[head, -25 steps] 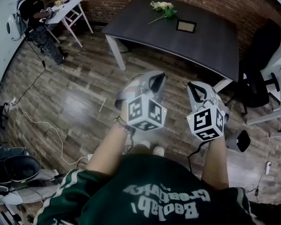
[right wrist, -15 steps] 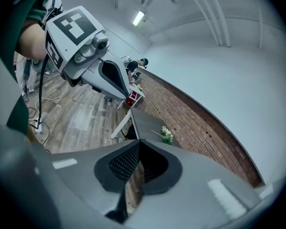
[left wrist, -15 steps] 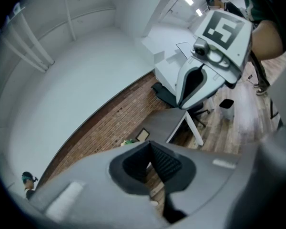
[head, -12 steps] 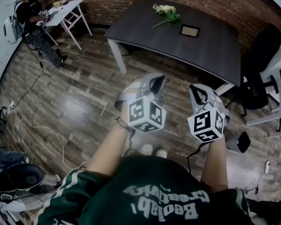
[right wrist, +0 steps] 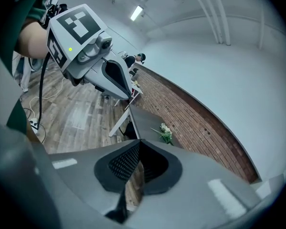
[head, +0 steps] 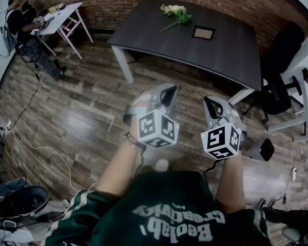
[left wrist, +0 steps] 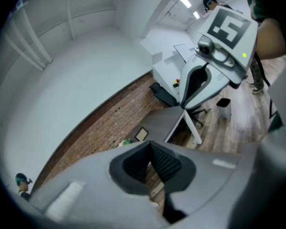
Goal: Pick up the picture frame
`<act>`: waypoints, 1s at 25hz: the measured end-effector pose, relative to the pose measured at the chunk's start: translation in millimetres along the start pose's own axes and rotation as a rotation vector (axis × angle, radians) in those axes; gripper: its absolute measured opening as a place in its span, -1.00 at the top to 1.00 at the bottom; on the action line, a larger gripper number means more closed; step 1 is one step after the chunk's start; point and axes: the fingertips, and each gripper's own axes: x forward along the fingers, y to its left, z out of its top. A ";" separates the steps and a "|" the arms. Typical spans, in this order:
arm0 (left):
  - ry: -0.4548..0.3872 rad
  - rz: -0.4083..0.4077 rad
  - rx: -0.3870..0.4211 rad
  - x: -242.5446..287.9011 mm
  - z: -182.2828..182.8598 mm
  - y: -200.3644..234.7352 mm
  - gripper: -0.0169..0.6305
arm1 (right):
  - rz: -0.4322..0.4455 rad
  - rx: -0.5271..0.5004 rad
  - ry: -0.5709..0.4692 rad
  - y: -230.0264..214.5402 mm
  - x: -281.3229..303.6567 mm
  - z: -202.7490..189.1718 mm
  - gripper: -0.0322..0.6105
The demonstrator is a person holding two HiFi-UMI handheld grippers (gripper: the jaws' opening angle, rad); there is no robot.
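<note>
Both empty, fingers (left wrist: 168, 165) closed, left gripper (head: 166, 89), right gripper (head: 213, 102), open floor (head: 92, 101), table (head: 195, 55) edge, picture frame (head: 203, 33) beyond.

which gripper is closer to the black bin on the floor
Right. The right gripper hangs near the small black floor bin; the left gripper is farther away, beyond the right one.

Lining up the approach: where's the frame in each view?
Head view: frame top, right of centre, on the table, right of the flowers.
Left gripper view: frame near centre, flowers at its lower left.
Right gripper view: not visible.
Shared landmark: the flowers, in all three views.
</note>
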 end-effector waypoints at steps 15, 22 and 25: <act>-0.011 -0.039 -0.015 43.6 -3.9 4.4 0.94 | -0.004 0.120 0.027 -19.4 35.4 -25.1 0.88; -0.003 -0.046 -0.014 95.3 2.9 16.9 0.94 | 0.004 0.120 0.038 -57.0 67.7 -47.3 0.88; -0.002 -0.046 -0.014 122.8 10.7 29.1 0.94 | -0.002 0.109 0.042 -84.1 84.3 -55.1 0.88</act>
